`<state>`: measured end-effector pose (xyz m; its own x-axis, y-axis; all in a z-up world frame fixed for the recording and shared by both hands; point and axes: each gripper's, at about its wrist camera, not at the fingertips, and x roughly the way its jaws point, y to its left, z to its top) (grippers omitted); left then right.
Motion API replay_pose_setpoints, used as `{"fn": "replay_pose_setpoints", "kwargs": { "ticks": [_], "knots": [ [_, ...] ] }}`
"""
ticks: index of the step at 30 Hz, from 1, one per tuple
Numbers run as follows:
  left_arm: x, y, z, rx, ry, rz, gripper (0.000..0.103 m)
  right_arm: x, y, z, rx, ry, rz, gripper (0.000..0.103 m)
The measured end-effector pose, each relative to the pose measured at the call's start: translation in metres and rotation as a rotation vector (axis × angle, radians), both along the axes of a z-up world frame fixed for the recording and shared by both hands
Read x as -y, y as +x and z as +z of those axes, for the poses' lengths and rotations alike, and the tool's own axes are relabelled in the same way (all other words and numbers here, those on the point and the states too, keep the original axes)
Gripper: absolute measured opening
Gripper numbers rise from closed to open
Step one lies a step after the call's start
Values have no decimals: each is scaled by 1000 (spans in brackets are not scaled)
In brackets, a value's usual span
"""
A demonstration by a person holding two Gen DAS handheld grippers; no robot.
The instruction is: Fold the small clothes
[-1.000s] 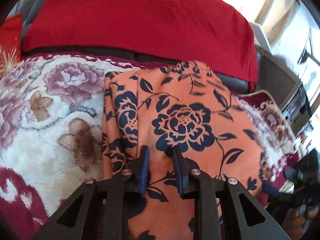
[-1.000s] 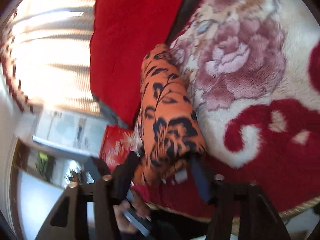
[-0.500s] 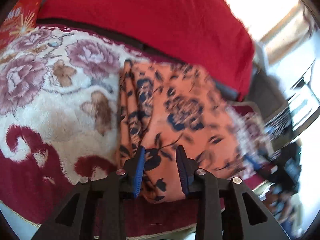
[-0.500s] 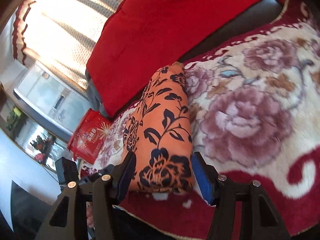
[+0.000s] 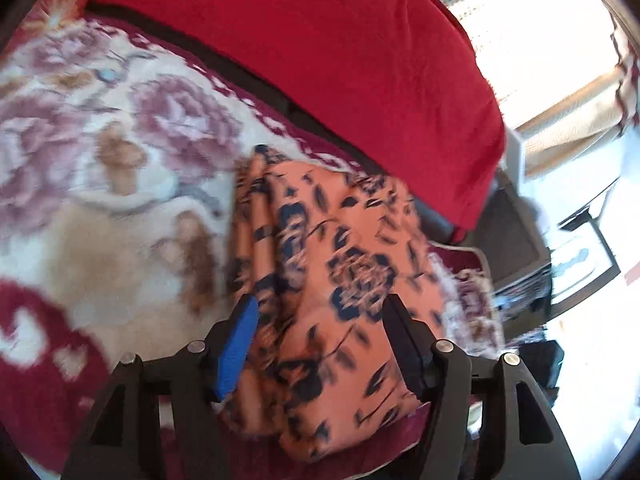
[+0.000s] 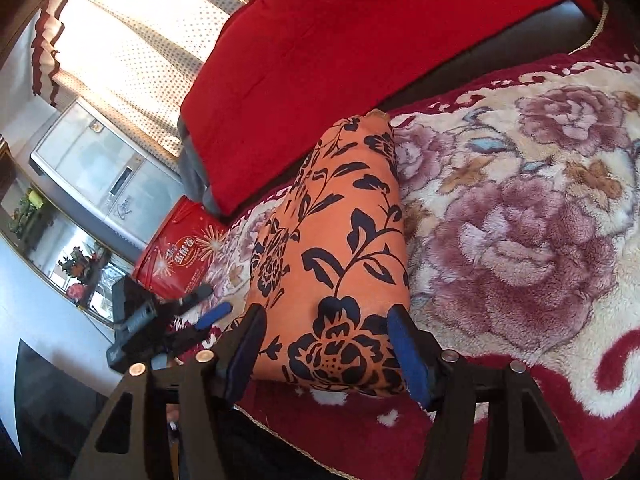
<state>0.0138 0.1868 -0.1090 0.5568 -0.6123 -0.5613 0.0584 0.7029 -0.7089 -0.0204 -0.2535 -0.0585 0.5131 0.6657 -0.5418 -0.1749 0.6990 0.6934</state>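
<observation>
An orange garment with dark blue flowers point(image 5: 352, 272) lies folded into a long narrow bundle on the flowered blanket point(image 5: 100, 200). My left gripper point(image 5: 322, 304) hovers over its near end. Its jaws are opening, spread wide, and the pads do not press the cloth. In the right wrist view the same garment point(image 6: 332, 220) runs away from me. My right gripper point(image 6: 327, 314) straddles its near end, its jaws opening a little, pads beside the cloth without squeezing it. The left gripper point(image 6: 208, 308) shows at the garment's left side there.
A big red cushion point(image 6: 360, 40) lies behind the garment along the blanket's point(image 6: 520, 220) far edge. A red box point(image 6: 176, 256) sits at the left end. Bright curtains point(image 6: 140, 52) and a glass-fronted cabinet point(image 6: 92, 160) stand beyond. The blanket's near hem runs just below the grippers.
My left gripper's jaws have spread from nearly shut to wide, letting the cloth go, and it has drawn back. The right gripper has rolled upright and risen slightly over the garment's end.
</observation>
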Motion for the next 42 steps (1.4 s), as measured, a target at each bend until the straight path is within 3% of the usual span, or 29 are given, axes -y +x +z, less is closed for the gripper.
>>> {"fn": "replay_pose_setpoints", "kwargs": {
  "ticks": [3,7,9,10,11,17,22,26,27,30,32,35,42],
  "knots": [
    [10,25,-1,-19,45,-20,64,0,1,2,5,8,2,65],
    [19,51,-16,-98,90,-26,52,2,2,4,9,15,-6,65],
    [21,57,-21,-114,115,-28,40,5,2,2,4,15,-8,65],
    [23,58,-21,-112,130,-35,23,6,3,1,1,14,-9,65],
    [25,60,-21,-108,143,-42,16,7,3,0,-1,13,-8,65],
    [29,63,-7,-51,192,-65,9,9,8,-4,-7,11,-7,65],
    [30,54,33,117,248,-84,9,7,9,0,1,4,-8,65],
    [35,67,-7,54,357,-93,9,5,13,1,0,4,-10,65],
    [34,71,-24,7,332,-106,10,4,15,2,0,4,-8,65],
    [19,67,-23,-9,230,-67,16,1,14,6,13,-7,11,66],
    [11,65,-17,-19,190,-57,34,-1,14,7,15,-17,19,66],
    [-2,57,-6,16,182,-23,45,0,13,7,14,-4,13,66],
    [4,74,-21,-44,196,-37,46,-9,9,10,23,-12,36,67]
  ]
}}
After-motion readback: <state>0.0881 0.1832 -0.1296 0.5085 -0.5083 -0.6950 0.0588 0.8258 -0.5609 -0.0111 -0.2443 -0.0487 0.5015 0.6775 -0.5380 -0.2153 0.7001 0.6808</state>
